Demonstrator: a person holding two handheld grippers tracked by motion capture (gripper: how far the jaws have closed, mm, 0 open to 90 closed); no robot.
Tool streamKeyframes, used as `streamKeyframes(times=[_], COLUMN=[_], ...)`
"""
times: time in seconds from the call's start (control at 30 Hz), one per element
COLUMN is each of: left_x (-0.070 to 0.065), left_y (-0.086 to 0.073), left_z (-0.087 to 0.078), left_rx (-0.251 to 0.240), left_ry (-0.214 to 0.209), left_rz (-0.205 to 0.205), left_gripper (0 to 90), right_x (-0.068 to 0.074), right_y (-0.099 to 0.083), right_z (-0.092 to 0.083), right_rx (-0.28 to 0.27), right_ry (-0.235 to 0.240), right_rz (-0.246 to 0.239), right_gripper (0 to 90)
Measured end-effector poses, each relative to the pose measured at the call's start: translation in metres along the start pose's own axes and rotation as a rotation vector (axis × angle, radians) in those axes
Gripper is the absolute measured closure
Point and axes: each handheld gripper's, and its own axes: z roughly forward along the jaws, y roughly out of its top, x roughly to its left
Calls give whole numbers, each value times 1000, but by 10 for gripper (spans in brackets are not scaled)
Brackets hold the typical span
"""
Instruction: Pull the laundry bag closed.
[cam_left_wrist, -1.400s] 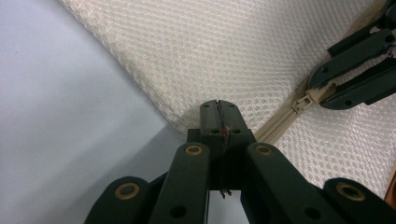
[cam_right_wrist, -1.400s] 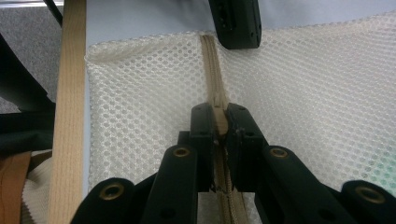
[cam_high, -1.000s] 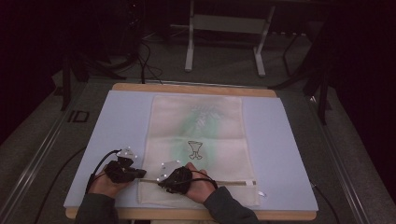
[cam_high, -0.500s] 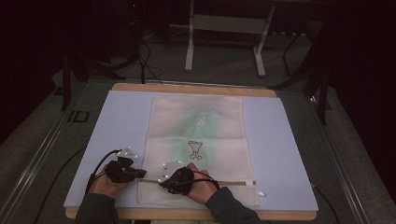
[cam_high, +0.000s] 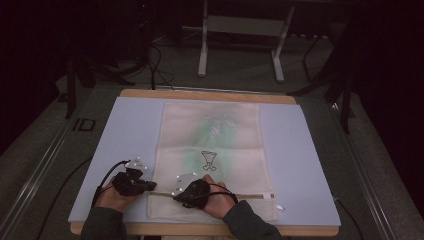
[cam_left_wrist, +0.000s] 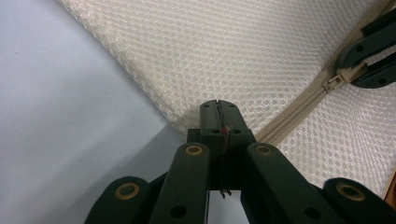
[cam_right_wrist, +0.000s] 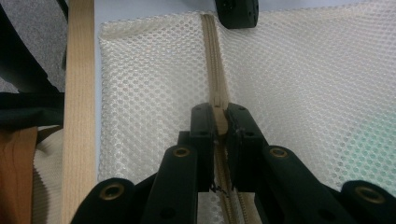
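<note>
Since a second ago nothing has shifted: the cream mesh laundry bag (cam_high: 212, 155) on the blue mat (cam_high: 125, 130) is pinched at its zip-end corner by the left gripper (cam_left_wrist: 218, 108), while the beige zipper pull (cam_right_wrist: 219, 122) is clamped by the right gripper (cam_right_wrist: 219, 116), so opening has seemingly not begun.

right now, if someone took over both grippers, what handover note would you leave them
Left gripper: shut on the edge of the mesh bag at its left end, next to the zipper.
Right gripper: shut on the zipper pull, a little way along from the left gripper.
The mesh bag lies flat on the blue mat, zipper running across its near end. A green-printed item shows faintly through the mesh.
Done: both grips set, bag anchored.
Left: most likely slide the pull along the zipper towards the right end while the left gripper holds the bag in place. Whether the teeth ahead are open or closed is hard to tell.
</note>
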Motion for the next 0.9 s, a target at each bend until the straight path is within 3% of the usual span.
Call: streamKeyframes(times=[0.9], left_x=[0], left_y=[0], left_z=[0], left_rx=[2], left_ry=[0], left_rz=[-1], left_gripper=[898], right_x=[-7], right_y=[-14], right_z=[-15], right_rx=[37], right_ry=[-11], right_rz=[3], right_gripper=[822])
